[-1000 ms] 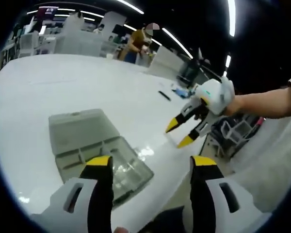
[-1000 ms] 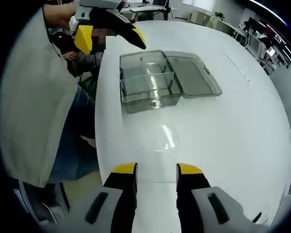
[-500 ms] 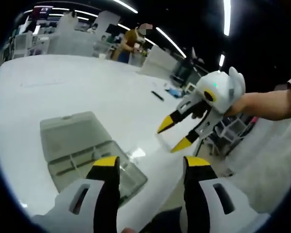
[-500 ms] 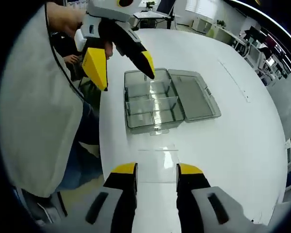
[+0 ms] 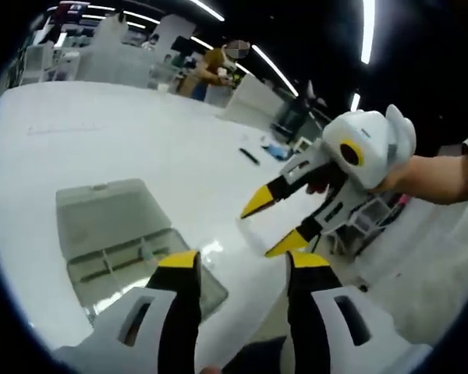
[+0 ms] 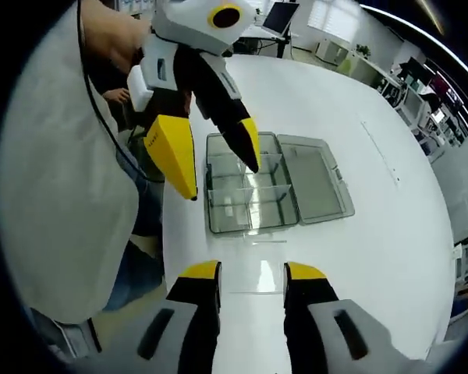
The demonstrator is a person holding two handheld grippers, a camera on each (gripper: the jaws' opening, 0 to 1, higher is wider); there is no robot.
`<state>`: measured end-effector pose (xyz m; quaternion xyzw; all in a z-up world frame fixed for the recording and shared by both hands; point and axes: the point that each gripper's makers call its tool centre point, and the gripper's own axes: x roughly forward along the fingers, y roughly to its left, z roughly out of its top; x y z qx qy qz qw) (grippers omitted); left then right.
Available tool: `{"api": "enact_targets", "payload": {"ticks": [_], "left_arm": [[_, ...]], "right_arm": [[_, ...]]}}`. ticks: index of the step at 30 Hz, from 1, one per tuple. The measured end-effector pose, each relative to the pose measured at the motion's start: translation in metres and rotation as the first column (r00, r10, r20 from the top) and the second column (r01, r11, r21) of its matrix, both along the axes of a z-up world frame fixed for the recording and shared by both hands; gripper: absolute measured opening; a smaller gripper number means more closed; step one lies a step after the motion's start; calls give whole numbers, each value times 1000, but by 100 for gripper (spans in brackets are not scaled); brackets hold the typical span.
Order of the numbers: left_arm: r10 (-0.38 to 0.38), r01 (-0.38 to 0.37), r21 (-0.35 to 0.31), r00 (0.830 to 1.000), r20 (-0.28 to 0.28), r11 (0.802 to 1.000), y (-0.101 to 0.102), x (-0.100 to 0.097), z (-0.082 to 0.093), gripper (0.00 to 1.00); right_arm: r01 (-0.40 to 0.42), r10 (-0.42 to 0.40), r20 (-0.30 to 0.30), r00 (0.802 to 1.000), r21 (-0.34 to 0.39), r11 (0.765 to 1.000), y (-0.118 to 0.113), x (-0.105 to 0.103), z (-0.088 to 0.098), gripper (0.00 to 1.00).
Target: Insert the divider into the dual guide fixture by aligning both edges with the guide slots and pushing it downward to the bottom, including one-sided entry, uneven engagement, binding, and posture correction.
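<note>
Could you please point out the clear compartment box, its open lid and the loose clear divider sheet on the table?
clear compartment box point(image 6: 246, 204), right gripper view, on an inner partition.
open lid point(image 6: 315, 181), right gripper view, middle of the panel.
clear divider sheet point(image 6: 257, 267), right gripper view, centre of the sheet lying flat.

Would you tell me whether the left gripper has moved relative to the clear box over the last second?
Yes: the left gripper now overlaps the clear box, nearer than before.

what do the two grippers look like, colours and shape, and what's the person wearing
Both are white moulded bodies with black jaws ending in yellow wedge tips. The left gripper has a yellow ring around its lens and a thin dark cable trailing by the sleeve; the right gripper has the same yellow ring on a rounded white head. The person wears a light, short-sleeved shirt.
</note>
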<state>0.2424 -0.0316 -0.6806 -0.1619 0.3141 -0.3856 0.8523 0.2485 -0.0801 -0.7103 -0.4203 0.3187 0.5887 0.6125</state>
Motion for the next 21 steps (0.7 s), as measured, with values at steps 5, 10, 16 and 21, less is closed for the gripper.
{"api": "enact_targets", "payload": {"ticks": [5,10,16,21], "left_arm": [[13,-13,-12,1000,-19,1000,0,1,0,33],[21,-23,-38,999,-43,999,-1,-1,1,24],[19,-22,-53,998,-60,998,-3,-3,2,23],[31,-37,-75,996,-86,997,-2,-3,3,21]], "right_arm": [[-21,21,10,1000,11,1000,8,-1,4,26],[-42,41,23,999,18,999,14,-3,7,26],[-80,79,44,996,17,997,21,-7,10,26],[-95,93,52,994,23,995,25,-8,12,26]]}}
